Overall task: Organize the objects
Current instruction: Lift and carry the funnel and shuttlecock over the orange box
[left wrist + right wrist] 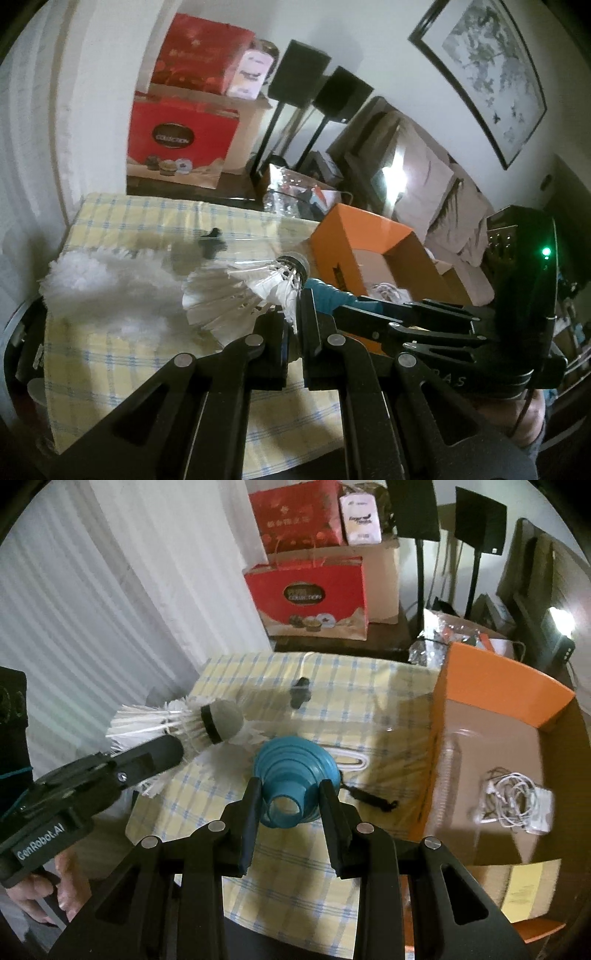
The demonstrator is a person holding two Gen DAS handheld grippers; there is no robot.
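My left gripper (pixel 293 325) is shut on the feather skirt of a white shuttlecock (pixel 243 291), held above the checked tablecloth (pixel 147 350); it also shows in the right wrist view (pixel 192 727), cork tip toward the camera. My right gripper (pixel 288 805) is shut on a blue collapsible funnel (pixel 295 771), gripping its narrow spout, above the table; the funnel shows in the left wrist view (pixel 328 295). An open orange cardboard box (pixel 480 686) stands at the table's right, holding tangled white earphones (pixel 513 801).
A small black object (pixel 301 692) and a white cable (pixel 347 760) lie on the cloth, with a black cord (pixel 373 799) near the box. White fluffy stuff (pixel 88 280) lies at the left. Red gift bags (pixel 310 594) and speaker stands (pixel 421 572) stand behind the table.
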